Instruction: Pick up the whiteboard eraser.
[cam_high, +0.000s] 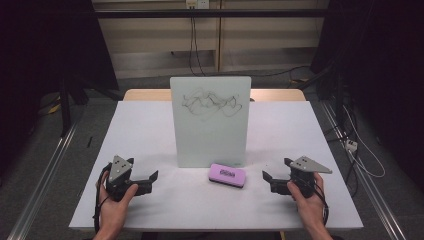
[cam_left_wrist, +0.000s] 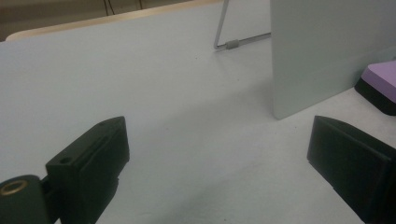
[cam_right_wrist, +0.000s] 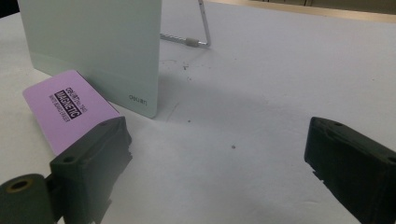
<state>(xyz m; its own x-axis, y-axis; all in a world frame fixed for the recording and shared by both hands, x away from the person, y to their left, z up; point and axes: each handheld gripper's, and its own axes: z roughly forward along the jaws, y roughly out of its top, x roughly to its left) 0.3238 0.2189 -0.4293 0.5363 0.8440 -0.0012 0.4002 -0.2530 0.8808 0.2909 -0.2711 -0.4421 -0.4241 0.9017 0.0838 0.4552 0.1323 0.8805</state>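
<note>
1. I have my right tongs (cam_high: 267, 178) resting low on the tabletop (cam_high: 150, 130), jaws spread wide with nothing between them. In the right gripper view only bare surface lies in the gap.

2. My left tongs (cam_high: 152, 178) sit the same way on the other side, jaws apart and empty, pointing inward toward the middle.

3. Between the two tongs, nearer the right pair, lies the eraser (cam_high: 227, 175): a flat purple block with a dark felt underside, printed label facing up. From the right tongs it sits just ahead and off to the left jaw's side (cam_right_wrist: 70, 107).

4. I judge the eraser light and fairly stiff, with a smooth plastic top that could slip and a soft felt base that gives a little. I would take it across its short width, jaws on the two long edges, low enough to catch the firm body rather than the felt.

5. Just behind the eraser stands the whiteboard (cam_high: 210, 120), upright and leaning on a wire stand (cam_right_wrist: 194, 39), with dark scribbles across its upper part. It looks light and easy to tip, so wiping pressure should stay gentle, or the left tongs should steady its edge.
</note>
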